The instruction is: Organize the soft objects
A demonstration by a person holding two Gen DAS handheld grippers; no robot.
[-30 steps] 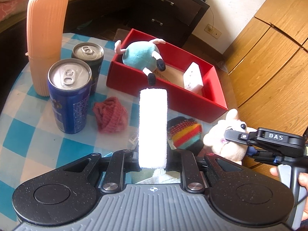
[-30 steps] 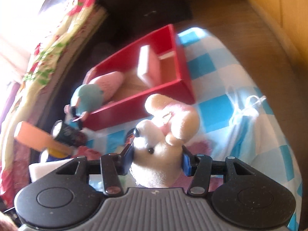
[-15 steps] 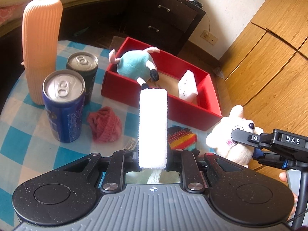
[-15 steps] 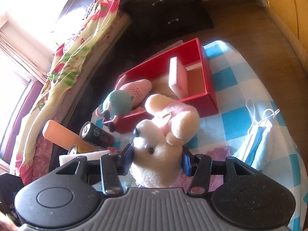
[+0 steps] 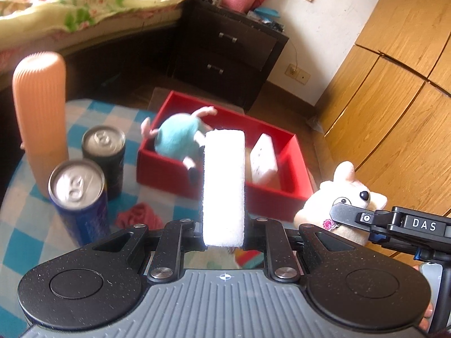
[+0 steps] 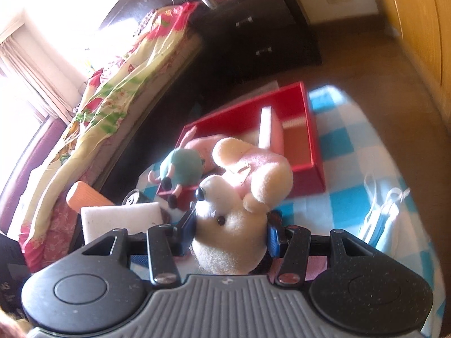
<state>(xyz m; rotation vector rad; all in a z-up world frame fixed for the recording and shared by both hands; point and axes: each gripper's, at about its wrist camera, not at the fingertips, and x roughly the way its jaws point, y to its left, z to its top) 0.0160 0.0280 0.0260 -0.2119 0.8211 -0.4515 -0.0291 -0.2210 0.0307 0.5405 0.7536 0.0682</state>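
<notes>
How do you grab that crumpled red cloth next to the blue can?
The red cloth lies bunched in a soft heap on the checked tablecloth, close to the blue can. Probably best to come straight down from above and pinch the raised top of the bunch, with the fingers kept on the side away from the can so it isn't knocked.

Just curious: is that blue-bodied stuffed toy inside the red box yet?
Partly in: the blue-bodied stuffed toy lies in the red box, legs draped over its wall.

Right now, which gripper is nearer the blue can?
Left. The left gripper, shut on the white sponge, is just beside the blue can; the right gripper, holding the plush dog, is farther off.
</notes>
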